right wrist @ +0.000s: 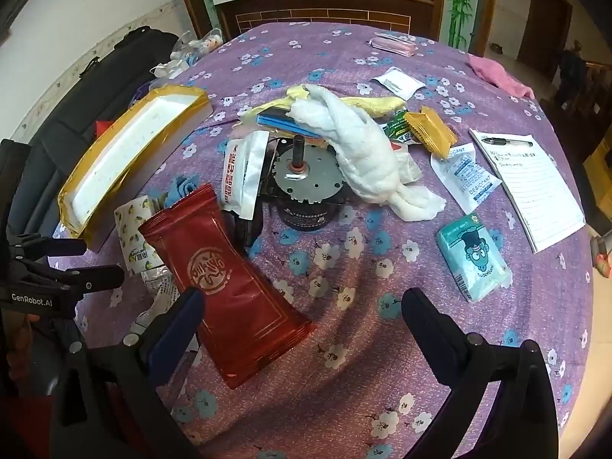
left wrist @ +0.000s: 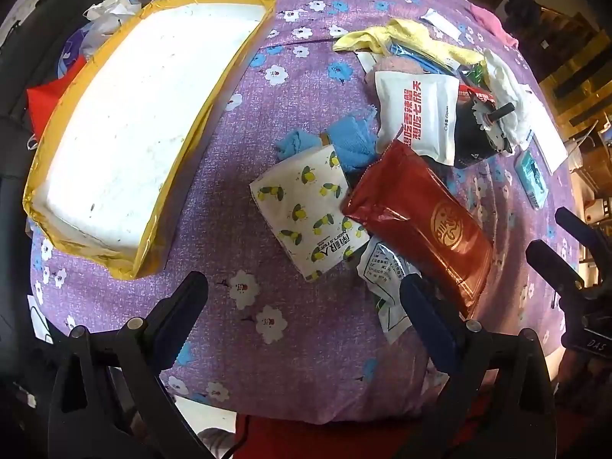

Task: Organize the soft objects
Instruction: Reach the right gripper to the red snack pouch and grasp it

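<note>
Left wrist view: soft pile sits mid-table on purple floral cloth (left wrist: 237,191). Red pouch (left wrist: 417,225), glossy with gold round emblem, lies diagonal on top, overlapping lemon-print tissue pack (left wrist: 306,210) and a blue cloth (left wrist: 352,141). White pouch (left wrist: 417,114) with red lettering leans against black motor (right wrist: 306,179). White towel (right wrist: 367,157), crumpled, drapes over motor's far side; yellow cloth (left wrist: 405,38) behind it. Teal tissue pack (right wrist: 474,260) lies apart, near a notepad (right wrist: 531,183). Gold-edged white tray (left wrist: 134,122) just left of pile. Left gripper (left wrist: 302,298) jaws wide apart, nothing between. Right gripper (right wrist: 302,306) jaws wide apart over pouch's lower end, not gripping.
</note>
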`<move>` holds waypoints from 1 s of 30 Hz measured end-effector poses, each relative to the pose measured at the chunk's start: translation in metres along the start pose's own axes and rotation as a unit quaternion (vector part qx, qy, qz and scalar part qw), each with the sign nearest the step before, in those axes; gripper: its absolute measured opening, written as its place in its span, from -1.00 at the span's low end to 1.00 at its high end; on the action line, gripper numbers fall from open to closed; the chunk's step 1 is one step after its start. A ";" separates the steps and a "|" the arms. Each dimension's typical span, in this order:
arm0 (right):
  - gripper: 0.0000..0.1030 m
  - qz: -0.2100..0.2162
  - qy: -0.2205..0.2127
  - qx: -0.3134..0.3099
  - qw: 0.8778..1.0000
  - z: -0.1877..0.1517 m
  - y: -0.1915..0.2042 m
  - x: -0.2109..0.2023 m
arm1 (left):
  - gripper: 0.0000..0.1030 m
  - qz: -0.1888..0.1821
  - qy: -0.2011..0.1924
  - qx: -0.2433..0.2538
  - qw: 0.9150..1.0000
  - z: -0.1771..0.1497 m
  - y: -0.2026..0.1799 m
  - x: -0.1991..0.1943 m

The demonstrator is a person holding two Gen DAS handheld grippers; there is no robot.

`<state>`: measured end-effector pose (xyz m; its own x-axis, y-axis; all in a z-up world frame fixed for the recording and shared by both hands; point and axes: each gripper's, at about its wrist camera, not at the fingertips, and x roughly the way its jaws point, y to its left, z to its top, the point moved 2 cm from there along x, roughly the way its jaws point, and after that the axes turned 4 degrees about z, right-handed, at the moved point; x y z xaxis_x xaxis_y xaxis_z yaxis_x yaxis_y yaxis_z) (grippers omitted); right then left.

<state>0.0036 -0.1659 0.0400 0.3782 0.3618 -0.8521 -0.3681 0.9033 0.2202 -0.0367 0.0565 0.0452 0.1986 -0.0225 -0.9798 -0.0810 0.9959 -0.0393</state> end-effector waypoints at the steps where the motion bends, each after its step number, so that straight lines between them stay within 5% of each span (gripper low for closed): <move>1: 0.99 0.002 -0.001 -0.002 1.000 -0.001 -0.001 0.000 | 0.98 0.001 0.001 0.000 1.000 0.000 0.000 0.000; 17: 0.98 0.043 0.030 -0.065 0.997 0.005 0.027 0.023 | 0.98 0.002 0.010 -0.003 1.000 0.003 0.007 0.007; 25: 0.98 0.076 0.088 -0.110 0.987 0.007 0.048 0.038 | 0.98 0.001 0.018 -0.007 1.000 0.000 0.013 0.010; 30: 0.67 0.058 0.100 -0.143 0.983 0.011 0.057 0.063 | 0.98 -0.001 0.019 -0.008 1.000 0.000 0.014 0.009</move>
<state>0.0157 -0.0893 0.0045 0.1547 0.3802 -0.9119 -0.6337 0.7463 0.2036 -0.0365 0.0706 0.0355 0.1612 -0.0271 -0.9866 -0.0959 0.9945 -0.0430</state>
